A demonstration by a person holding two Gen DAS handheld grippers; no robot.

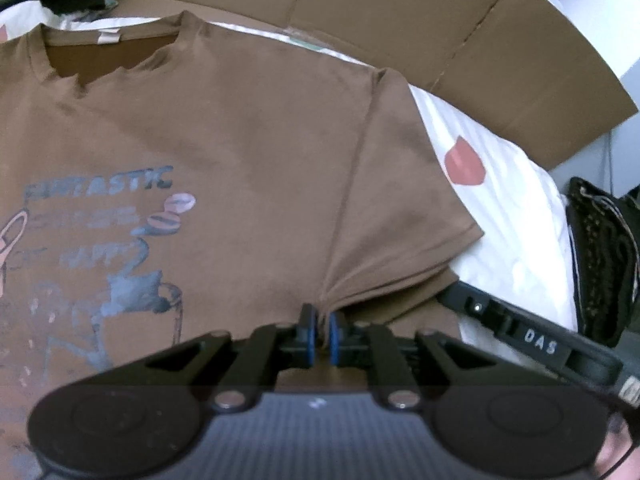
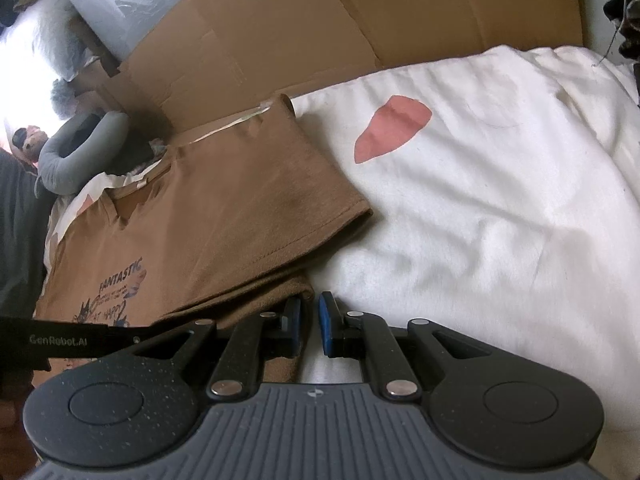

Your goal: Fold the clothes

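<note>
The left gripper (image 1: 323,322) has its blue-padded jaws drawn narrow on a gathered pinch of brown fabric at the armpit seam of the brown cotton T-shirt with a blue coffee print (image 1: 224,152); creases fan out from the pinch toward the short sleeve (image 1: 404,200), which suggests the cloth is held there to carry the sleeve side over in a fold. Whether the pads press firmly or have begun to let go cannot be told.

The right gripper (image 2: 310,320) shows only a narrow gap between its blue pads (image 2: 326,320). The folded edge of the same shirt lies under its left finger at lower centre of the right wrist view, but bare white sheet shows through the gap, so it appears to hold nothing and is probably poised at the side edge.

The shirt lies face up on the white bedsheet with salmon-pink patches (image 2: 500,184), collar toward the upper left of both views, sleeve spread toward the centre right. Flattened brown cardboard sheets (image 1: 400,12) border the bed along the top. A dark knitted item (image 1: 604,256) sits at the right edge of the left wrist view, clear of the shirt. In the right wrist view a grey curved cushion (image 2: 76,152) and clutter crowd the upper left near the collar. Nothing rests on the shirt itself.
</note>
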